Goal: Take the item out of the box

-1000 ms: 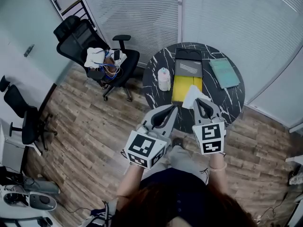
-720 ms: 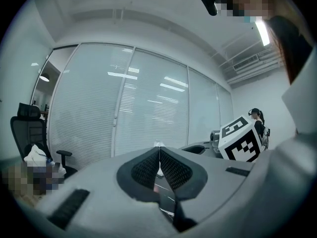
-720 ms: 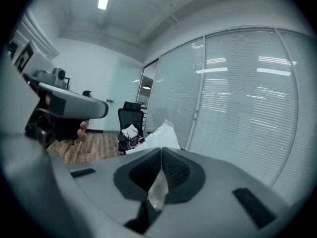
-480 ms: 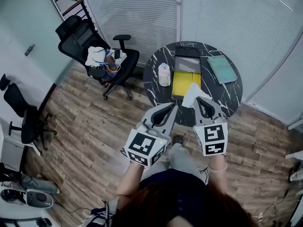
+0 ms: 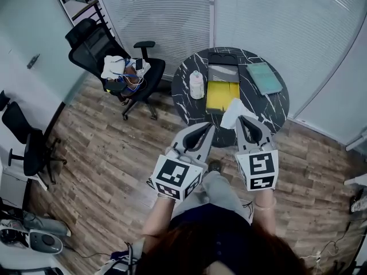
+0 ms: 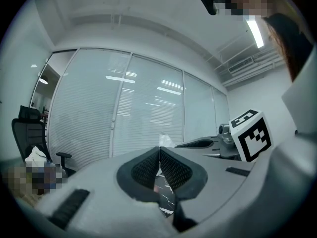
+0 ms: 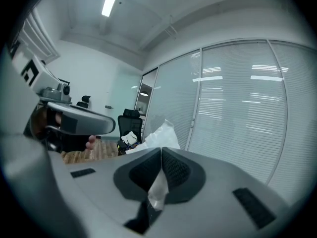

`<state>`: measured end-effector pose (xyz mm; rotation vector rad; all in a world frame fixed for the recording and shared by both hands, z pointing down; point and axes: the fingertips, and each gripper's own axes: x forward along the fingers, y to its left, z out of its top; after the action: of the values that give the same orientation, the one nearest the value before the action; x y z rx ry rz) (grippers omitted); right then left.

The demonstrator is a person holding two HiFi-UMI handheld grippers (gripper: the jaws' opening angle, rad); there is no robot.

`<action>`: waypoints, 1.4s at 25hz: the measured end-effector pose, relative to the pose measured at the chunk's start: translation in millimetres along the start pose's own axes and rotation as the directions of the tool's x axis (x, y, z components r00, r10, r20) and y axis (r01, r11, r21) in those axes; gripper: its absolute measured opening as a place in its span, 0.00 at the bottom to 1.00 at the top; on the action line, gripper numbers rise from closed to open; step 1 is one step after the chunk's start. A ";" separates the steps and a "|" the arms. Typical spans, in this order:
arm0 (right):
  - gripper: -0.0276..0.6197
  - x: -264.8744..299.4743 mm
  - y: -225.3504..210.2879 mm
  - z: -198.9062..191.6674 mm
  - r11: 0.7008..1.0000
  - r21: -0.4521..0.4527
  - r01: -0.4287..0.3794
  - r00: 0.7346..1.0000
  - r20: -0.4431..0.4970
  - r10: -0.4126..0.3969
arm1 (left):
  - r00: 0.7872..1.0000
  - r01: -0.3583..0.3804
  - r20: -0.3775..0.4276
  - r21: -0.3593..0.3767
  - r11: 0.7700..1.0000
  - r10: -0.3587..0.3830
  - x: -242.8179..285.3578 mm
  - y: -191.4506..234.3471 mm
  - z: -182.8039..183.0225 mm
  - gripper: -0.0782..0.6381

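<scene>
The item [image 5: 232, 112], a white crinkled sheet or bag, sits lower centre-right in the head view. It is clear of the box [image 5: 223, 96] and overlaps the near rim of the surface [image 5: 269, 110]; it appears held off the surface.

The right tool [image 5: 245, 124] pinches a thin edge only. In the right gripper view a translucent strip lies betw. the pressed pads, and the rest flares above the tips. The left tool [image 5: 207, 129], just left of the right one, is pressed together with nothing betw. its jaws.

Assessment: removal looks done, set-down outstanding. The hold is marginal, so there is a slip risk. Recommend steady pressure, slow travel and no swinging. The left tool is free to steady the loose end if req'd.

Containers:
- The box lies open at upper centre. Its yellow interior looks bare, with a dark grey lid section at the far end.
- A white bottle [image 5: 196, 85] stands just left of the box; contents can't be told.
- A teal folder [image 5: 264, 78] lies to the right, apart from the box.
</scene>
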<state>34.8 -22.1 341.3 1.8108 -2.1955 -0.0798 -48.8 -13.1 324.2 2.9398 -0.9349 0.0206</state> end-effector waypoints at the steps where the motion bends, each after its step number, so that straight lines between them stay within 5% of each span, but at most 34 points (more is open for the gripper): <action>1: 0.08 -3.4 1.0 1.4 1.000 -0.001 0.003 1.000 0.006 -0.003 | 1.000 0.000 0.000 -0.001 1.000 0.000 -1.8 -1.2 -0.7 0.15; 35: 0.08 -86.7 -16.4 2.8 0.996 0.088 -0.027 0.996 0.090 0.019 | 0.999 -0.043 -0.007 -0.001 0.999 0.042 -7.7 -66.2 7.0 0.15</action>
<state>63.9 58.0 318.5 1.8621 -2.3154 -0.0600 -16.8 44.9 313.7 2.9163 -0.9959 0.0327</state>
